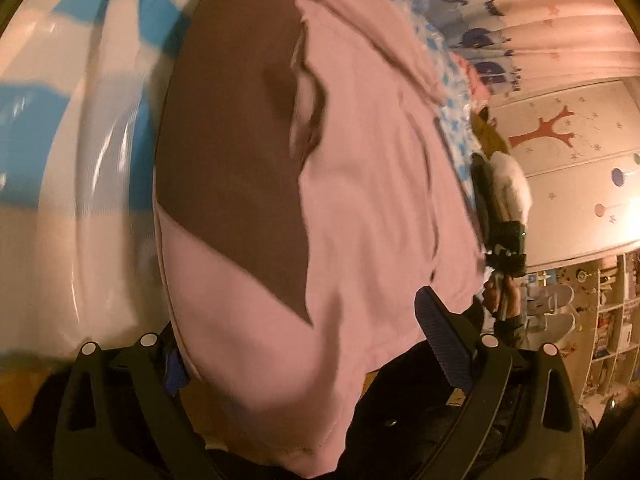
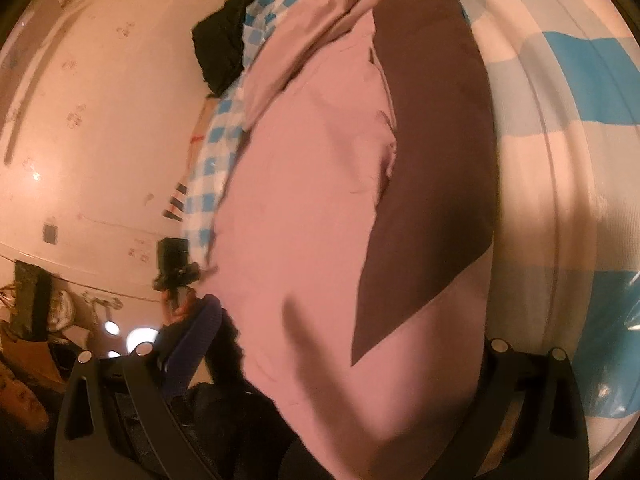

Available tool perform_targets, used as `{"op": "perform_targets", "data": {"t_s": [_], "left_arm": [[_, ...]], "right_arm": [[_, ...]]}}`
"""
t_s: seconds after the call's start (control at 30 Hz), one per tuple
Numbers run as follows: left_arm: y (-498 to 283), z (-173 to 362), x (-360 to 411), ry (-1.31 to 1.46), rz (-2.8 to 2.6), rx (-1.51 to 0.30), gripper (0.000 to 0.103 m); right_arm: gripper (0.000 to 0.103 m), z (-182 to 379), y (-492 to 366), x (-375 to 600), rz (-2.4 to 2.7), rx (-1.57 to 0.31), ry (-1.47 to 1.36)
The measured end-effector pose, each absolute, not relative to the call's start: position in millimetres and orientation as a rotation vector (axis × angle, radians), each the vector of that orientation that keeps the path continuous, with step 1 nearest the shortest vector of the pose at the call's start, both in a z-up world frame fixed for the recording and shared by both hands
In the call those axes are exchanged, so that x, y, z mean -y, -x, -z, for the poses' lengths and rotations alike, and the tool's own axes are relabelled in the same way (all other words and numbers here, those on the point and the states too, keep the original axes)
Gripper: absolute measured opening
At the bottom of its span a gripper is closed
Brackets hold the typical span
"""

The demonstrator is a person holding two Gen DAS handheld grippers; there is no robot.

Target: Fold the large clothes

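The left gripper [image 1: 316,352] and the right gripper [image 2: 340,344] both stand wide open, each with the pink and brown garment [image 1: 360,200] bulging between its fingers, but whether either pad actually pinches the cloth I cannot tell. The garment hangs lifted in front of the blue and white checked bedcover [image 1: 80,160], so this looks like the step of carrying one edge across for a fold. Next, I judge, both edges must be brought level and laid flat on the bedcover.
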State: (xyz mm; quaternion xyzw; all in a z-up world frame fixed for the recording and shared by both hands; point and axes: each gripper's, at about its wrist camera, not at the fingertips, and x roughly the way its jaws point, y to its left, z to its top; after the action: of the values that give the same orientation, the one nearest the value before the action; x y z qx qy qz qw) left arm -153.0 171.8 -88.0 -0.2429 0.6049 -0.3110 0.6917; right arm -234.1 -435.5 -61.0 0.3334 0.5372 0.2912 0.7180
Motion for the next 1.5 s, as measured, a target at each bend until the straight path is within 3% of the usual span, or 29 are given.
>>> {"op": "perform_targets", "data": {"t_s": [0.17,0.23,0.37,0.77,0.9,0.93,0.97,1.0,1.2,1.5], "left_arm": [[159.7,90.4,-165.9,0.533,0.612,-1.342,0.091],[161.3,90.1,-164.3,0.524,0.592,-1.343,0.080],[163.4,88.4,-168.6,0.511,0.558,-1.345,0.050],[163.3,93.8,-164.1,0.469,0.540,-1.381,0.048],[164.2,92.4,-165.8,0.458,0.530,-1.367,0.031],[164.7,91.8,-165.9,0.457,0.529,-1.362,0.028],[165.3,90.7,-166.1,0.452,0.531,-1.354,0.024],[165.7,89.8,-167.4,0.444,0.534,-1.347,0.021],[163.3,75.0,-169.5,0.474,0.541,-1.309,0.017],[164.3,-7.3,-175.3,0.521,0.605,-1.128,0.014]], "right_arm": [[0.096,54.0,243.8,420.6,-0.636,-1.165,-0.594],[0.096,53.9,244.2,424.7,-0.658,-1.190,-0.648],[0.096,53.4,244.7,427.2,-0.693,-1.197,-0.735],[0.096,66.5,259.7,421.8,-0.745,-1.270,-0.796],[0.095,63.7,262.4,418.4,-0.734,-1.260,-0.783],[0.087,63.1,263.3,421.2,-0.716,-1.255,-0.776],[0.053,63.4,264.9,421.8,-0.686,-1.251,-0.766],[0.032,65.4,267.9,426.1,-0.662,-1.243,-0.780],[0.026,44.4,276.0,421.0,-0.660,-1.112,-0.795],[0.026,-17.9,272.8,426.6,-0.734,-0.825,-0.872]]}}
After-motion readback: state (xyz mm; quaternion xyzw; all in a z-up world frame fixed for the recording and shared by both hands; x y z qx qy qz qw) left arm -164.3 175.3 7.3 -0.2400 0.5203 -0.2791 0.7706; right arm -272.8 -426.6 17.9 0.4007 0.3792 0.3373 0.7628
